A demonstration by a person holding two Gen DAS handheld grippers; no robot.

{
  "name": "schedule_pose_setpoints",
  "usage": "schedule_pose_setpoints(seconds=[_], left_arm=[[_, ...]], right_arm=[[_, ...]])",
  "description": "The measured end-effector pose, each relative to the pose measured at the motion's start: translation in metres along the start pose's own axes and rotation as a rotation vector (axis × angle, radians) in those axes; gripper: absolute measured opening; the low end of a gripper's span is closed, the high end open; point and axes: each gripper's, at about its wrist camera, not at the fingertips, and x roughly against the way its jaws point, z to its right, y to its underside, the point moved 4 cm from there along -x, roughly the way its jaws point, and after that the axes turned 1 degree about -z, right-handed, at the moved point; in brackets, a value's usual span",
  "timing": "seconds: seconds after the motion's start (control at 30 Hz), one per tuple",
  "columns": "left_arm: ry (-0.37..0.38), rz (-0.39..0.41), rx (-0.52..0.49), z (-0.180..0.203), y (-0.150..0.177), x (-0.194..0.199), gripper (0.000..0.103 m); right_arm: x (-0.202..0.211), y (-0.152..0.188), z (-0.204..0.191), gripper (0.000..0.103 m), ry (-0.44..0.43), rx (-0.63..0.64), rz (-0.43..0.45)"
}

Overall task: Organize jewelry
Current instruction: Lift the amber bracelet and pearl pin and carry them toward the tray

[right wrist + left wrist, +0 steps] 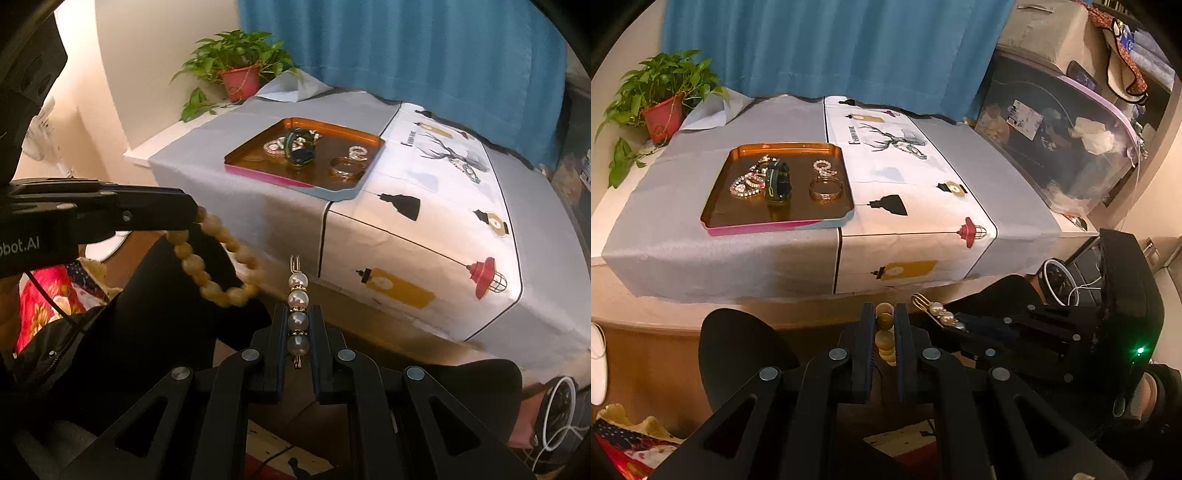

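My left gripper (885, 314) is shut on a yellow bead bracelet (884, 334); in the right wrist view the bracelet (218, 254) hangs from the left gripper (192, 218) as a loop. My right gripper (298, 314) is shut on a pearl hair clip (298, 302), which points forward; the clip (942, 314) and right gripper (964, 325) also show in the left wrist view. Both are held below the table's front edge. An orange tray (746, 218) on the table holds bracelets, a dark watch (777, 182) and gold bangles (825, 190). The tray (258, 173) also shows in the right wrist view.
The table has a grey and white printed cloth (905, 206). A potted plant (661, 110) stands at its back left corner, before a blue curtain (831, 48). A clear storage bin (1060, 147) sits to the right. My dark-clad legs (166, 332) are below the grippers.
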Motion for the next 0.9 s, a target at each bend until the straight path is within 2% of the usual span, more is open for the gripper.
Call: schedule_pose_setpoints(seconds=[0.33,0.9], left_arm=[[0.006,0.022,0.001,0.001,0.004,0.008,0.008],[0.008,0.007,0.016,-0.004,0.004,0.001,0.008]], right_arm=[[0.003,-0.001,-0.011,0.012,0.008,0.023,-0.004],[-0.008,0.0,-0.008,0.012,0.0,0.018,-0.034]])
